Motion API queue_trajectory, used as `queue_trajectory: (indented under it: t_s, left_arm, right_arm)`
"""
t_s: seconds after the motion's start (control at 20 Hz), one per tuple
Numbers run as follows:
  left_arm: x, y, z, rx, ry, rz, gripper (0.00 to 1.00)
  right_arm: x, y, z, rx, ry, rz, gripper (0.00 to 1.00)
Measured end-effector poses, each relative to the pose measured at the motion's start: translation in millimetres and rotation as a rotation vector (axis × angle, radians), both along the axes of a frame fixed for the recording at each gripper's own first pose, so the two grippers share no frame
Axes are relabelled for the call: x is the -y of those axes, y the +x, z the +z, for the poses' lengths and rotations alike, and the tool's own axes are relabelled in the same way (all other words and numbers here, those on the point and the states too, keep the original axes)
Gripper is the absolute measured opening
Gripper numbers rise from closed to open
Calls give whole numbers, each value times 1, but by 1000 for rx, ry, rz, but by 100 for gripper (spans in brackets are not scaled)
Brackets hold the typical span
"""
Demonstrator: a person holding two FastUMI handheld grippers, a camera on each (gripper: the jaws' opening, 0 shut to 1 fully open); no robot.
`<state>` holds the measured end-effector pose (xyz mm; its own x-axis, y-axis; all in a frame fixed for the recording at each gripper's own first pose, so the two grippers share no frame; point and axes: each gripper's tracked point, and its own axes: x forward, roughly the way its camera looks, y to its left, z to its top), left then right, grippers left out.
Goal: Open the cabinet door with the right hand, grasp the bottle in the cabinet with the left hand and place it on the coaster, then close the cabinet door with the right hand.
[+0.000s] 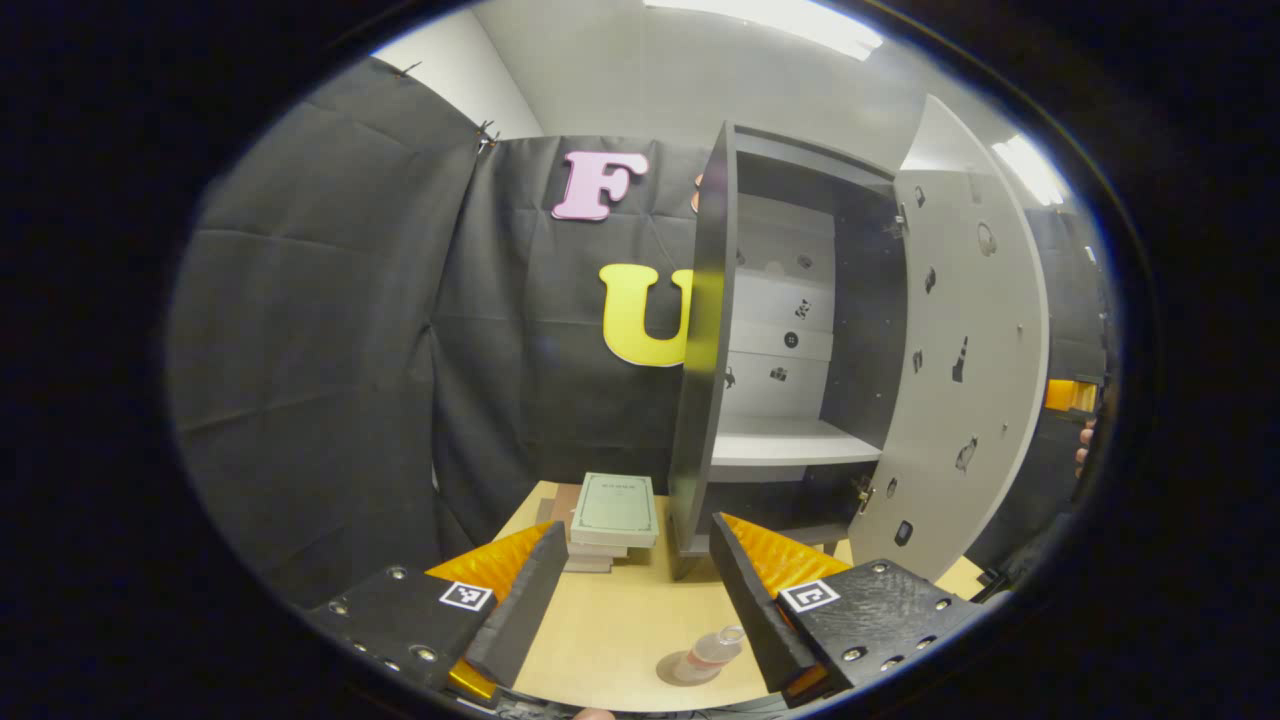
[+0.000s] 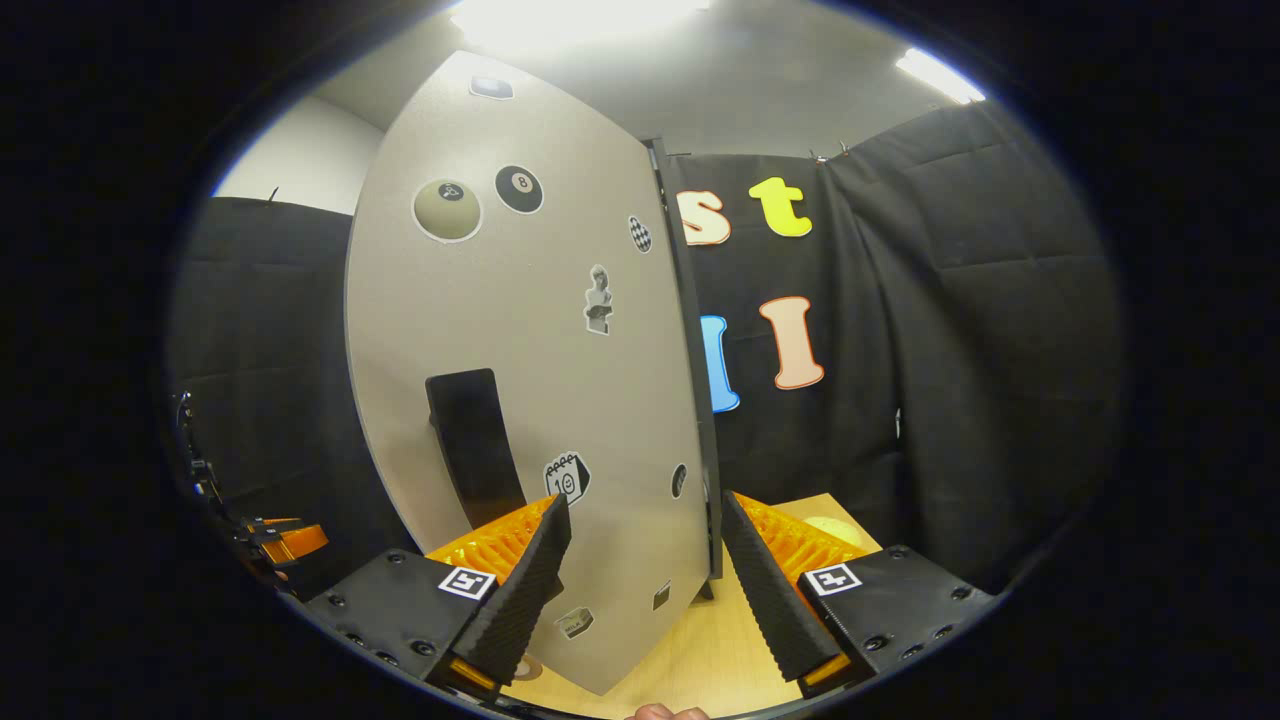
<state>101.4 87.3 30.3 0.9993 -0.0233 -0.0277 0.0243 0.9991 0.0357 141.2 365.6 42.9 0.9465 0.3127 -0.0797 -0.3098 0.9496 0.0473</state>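
Note:
The dark cabinet (image 1: 700, 380) stands on the wooden table (image 1: 620, 620) with its pale door (image 1: 960, 360) swung wide to the right; its white shelf (image 1: 790, 440) is bare. A small clear bottle (image 1: 712, 650) stands on a round coaster (image 1: 676, 672) on the table, just below and apart from my left gripper (image 1: 640, 600), which is open and holds nothing. In the right gripper view the door's outer face (image 2: 540, 330) is close ahead, with its black handle (image 2: 472, 445) just left of the fingers. My right gripper (image 2: 645, 575) is open, near the door's free edge.
A stack of pale books (image 1: 612, 515) lies on the table left of the cabinet. A person's hand (image 1: 1083, 450) shows past the door at far right. Black cloth walls close in behind and on both sides. A pale round object (image 2: 835, 525) lies behind the right finger.

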Motion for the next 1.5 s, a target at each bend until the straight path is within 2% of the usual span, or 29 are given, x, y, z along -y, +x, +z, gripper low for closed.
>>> queue_trajectory:
  t_s: [0.3, 0.35, 0.4, 0.5, 0.65, 0.7, 0.85, 1.0, 1.15, 1.25, 1.5]
  left_arm:
    - [-32, -2, 0, -13, -8, 15, 86]
    - [-36, 0, -1, -18, -7, 18, 88]
    - [-39, 2, -1, -21, -5, 20, 86]
    - [-36, 0, -4, -35, -8, 13, 88]
    - [-36, 4, -5, -43, -30, -8, 87]
    - [-34, 5, -5, -44, -41, -17, 91]
    - [-25, 15, -13, -51, -71, -53, 91]
    - [1, 45, -7, -65, -105, -71, 87]
    - [16, 45, -1, -58, -89, -69, 86]
    - [28, 40, 9, -35, -67, -63, 88]
    - [67, 29, 37, 30, -22, -21, 86]
  right_arm:
    - [-53, 13, -5, -23, 15, 58, 96]
    - [-64, 16, -8, -43, 27, 77, 96]
    - [-78, 17, -9, -53, 49, 110, 96]
    - [-92, 13, 0, -55, 85, 161, 97]
    - [-97, 15, 7, -31, 52, 163, 97]
    - [-94, 11, 7, -21, 26, 155, 97]
    - [-68, 2, 5, 4, -26, 95, 97]
    - [-30, 0, 8, 49, -25, 9, 97]
    - [7, 4, -1, 23, -14, -57, 98]
    - [28, 7, -5, 4, 2, -75, 98]
    - [68, 13, -6, 8, -17, -72, 98]
